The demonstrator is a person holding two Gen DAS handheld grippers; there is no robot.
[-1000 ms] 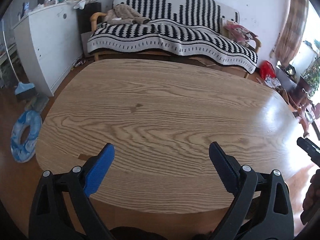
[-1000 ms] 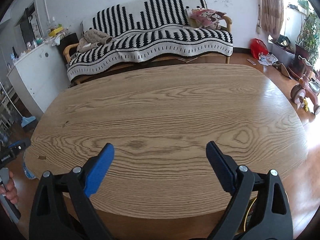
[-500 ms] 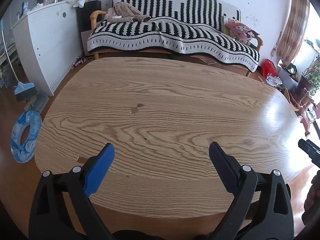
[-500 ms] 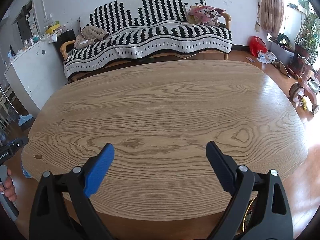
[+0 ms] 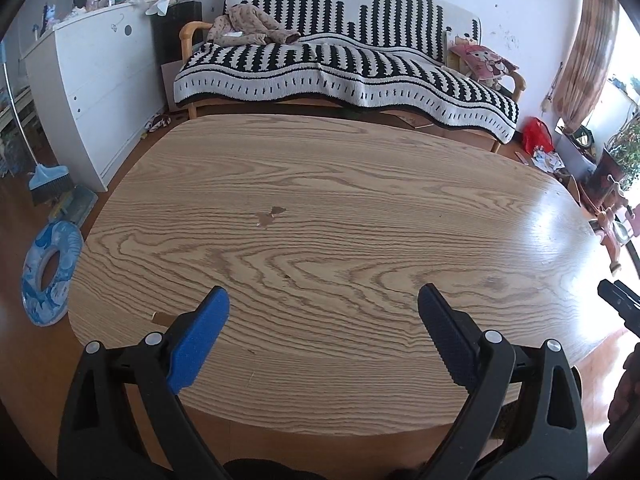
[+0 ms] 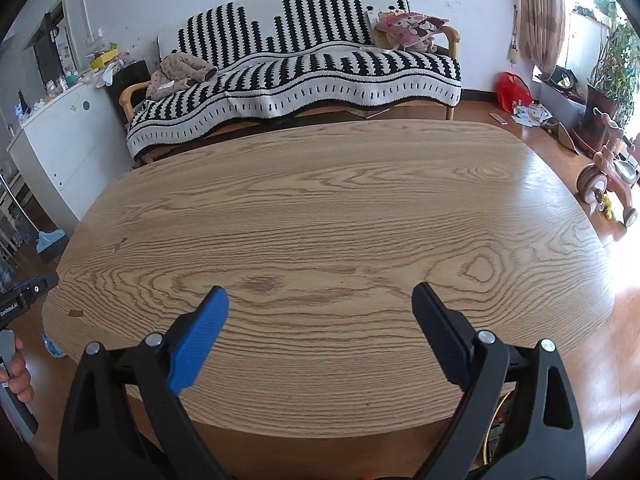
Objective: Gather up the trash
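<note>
Both claws are released and hold nothing: my left claw hangs with its 2 fingers spread wide over the near edge of the wooden counter, and my right claw does the same a little further along that edge. Each has 1 blue pad on the left finger and 1 dark pad on the right one. On the counter I can find only small scraps: a pale brown fleck lies near the middle in the left wrist view, and a thin flat bit lies at the near left rim, just beside my left claw's blue pad; from the right wrist view that same bit sits far off at the left rim. Whether these are trash or marks in the wood I cannot tell. Beyond the counter stands a sofa under a black and white striped blanket, with a brown garment heaped at its left end and a pink cushion at its right end. A white cabinet stands to the left, and a blue swim ring and a broom rest on the floor beside it. Loose papers and a red bag lie on the floor at the far right, near a pink tricycle.
</note>
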